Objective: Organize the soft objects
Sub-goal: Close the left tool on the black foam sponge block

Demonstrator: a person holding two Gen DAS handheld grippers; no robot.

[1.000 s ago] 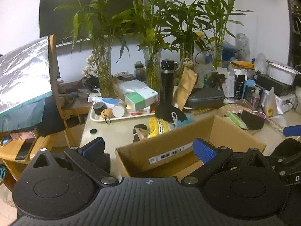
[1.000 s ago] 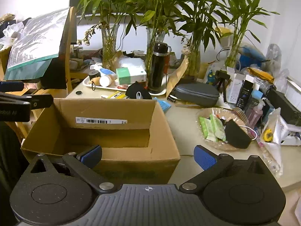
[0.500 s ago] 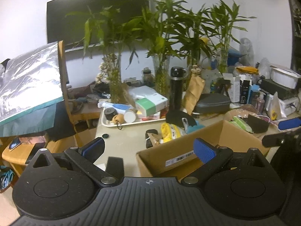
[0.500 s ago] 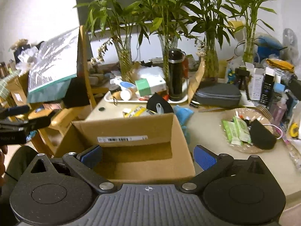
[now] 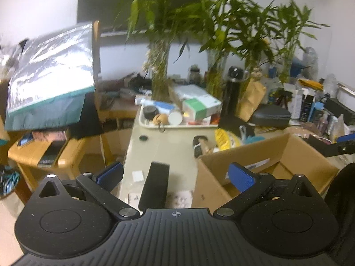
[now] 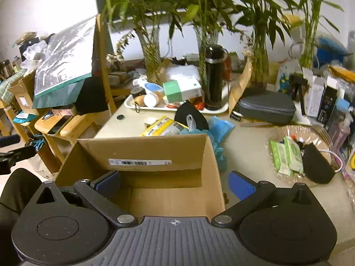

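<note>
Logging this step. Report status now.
Left tool open, empty. Right tool open, empty, over cardboard box. Box looks empty. Blue cloth and black mask lie behind box.

A pale, plain wall is seen behind a cluttered beige tabletop, with a dark screen mounted on it. Tall green bamboo stalks in glass vases are ranged along the back of the tabletop. To the left, a wooden chair is draped with dark cloth and a silvery plastic bag. More wooden furniture is glimpsed at the far left in the right wrist view. A light floor is visible beneath. The room is evenly lit; the left wrist view is slightly blurred.
</note>
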